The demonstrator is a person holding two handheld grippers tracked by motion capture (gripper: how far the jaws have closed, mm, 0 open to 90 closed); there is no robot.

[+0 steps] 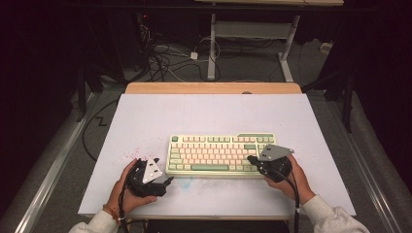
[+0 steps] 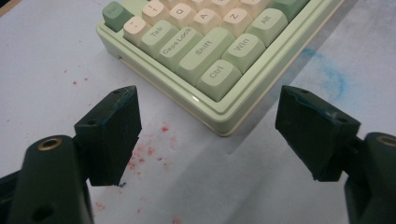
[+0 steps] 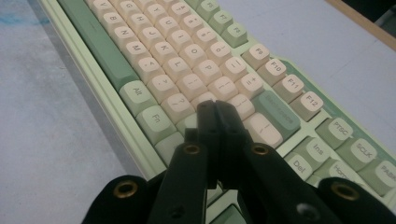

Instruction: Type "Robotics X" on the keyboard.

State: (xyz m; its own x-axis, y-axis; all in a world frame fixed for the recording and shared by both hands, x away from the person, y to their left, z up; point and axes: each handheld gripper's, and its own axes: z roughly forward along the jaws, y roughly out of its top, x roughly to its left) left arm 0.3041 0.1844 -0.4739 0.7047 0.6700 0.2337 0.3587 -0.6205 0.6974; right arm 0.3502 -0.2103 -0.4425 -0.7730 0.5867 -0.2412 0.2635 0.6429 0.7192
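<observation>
Here the work in hand looks like pressing keys on the keyboard (image 1: 221, 155), which lies flat near the middle of the white desk (image 1: 145, 121), its long side toward the person. The right gripper (image 3: 215, 108) is clenched with nothing between its jaws, its joined tips poised over the right end of the letter block, just by the Shift and Enter keys; whether they already touch a keycap I cannot tell. The left gripper (image 2: 208, 135) is released, jaws spread wide and empty, and hovers just off the keyboard's near left corner by the Ctrl key (image 2: 218, 77). Red specks and a blue smear mark the desk around it. I judge the step to be a key press with the closed right tips. The next move calls for a short, straight push down on one keycap, centred so the neighbours stay untouched.
</observation>
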